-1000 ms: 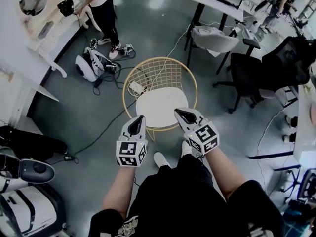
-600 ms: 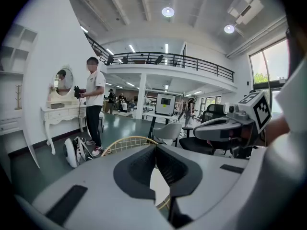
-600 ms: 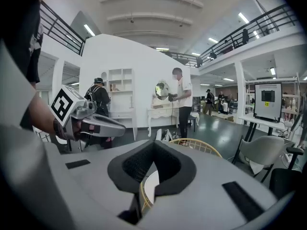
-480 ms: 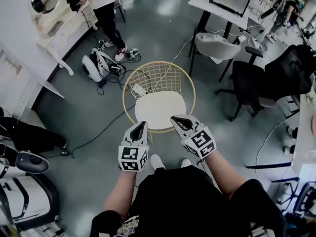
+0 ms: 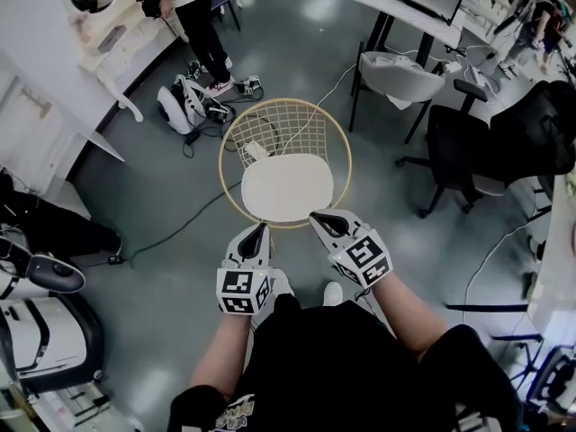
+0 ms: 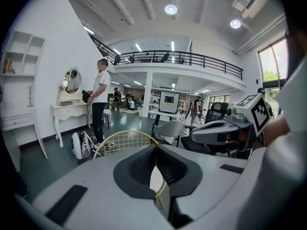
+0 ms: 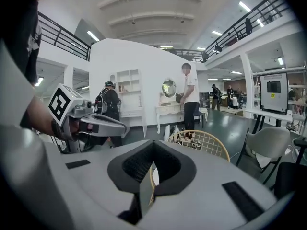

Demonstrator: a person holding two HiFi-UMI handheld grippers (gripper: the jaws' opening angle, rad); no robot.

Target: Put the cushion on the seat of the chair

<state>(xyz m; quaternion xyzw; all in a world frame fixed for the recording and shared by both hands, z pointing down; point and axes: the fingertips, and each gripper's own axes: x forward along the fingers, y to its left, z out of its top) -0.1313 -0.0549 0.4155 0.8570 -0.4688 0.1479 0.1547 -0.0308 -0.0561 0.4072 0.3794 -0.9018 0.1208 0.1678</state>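
A round gold wire chair [image 5: 227, 142] stands on the grey floor, and a white cushion [image 5: 286, 187] lies flat on its seat. My left gripper [image 5: 257, 231] is shut and empty, its tip just short of the seat's front rim. The right gripper [image 5: 319, 218] is shut too, holds nothing, and sits at the rim's front right. In the left gripper view the chair's wire back [image 6: 125, 140] rises beyond the closed jaws, and the right gripper [image 6: 199, 137] shows at the right. The right gripper view has the chair [image 7: 204, 143] ahead and the left gripper [image 7: 122, 127] at its left.
Cables and a white device [image 5: 178, 106] lie on the floor behind the chair. A person [image 5: 198, 12] stands by a white dressing table [image 5: 108, 48] at the far left. A grey shell chair [image 5: 396, 72], a desk and a black office chair [image 5: 463, 142] fill the right.
Both grippers have drawn back from over the cushion's front edge to just off the chair's rim. The chair sits farther away in the head view. Both stay shut.
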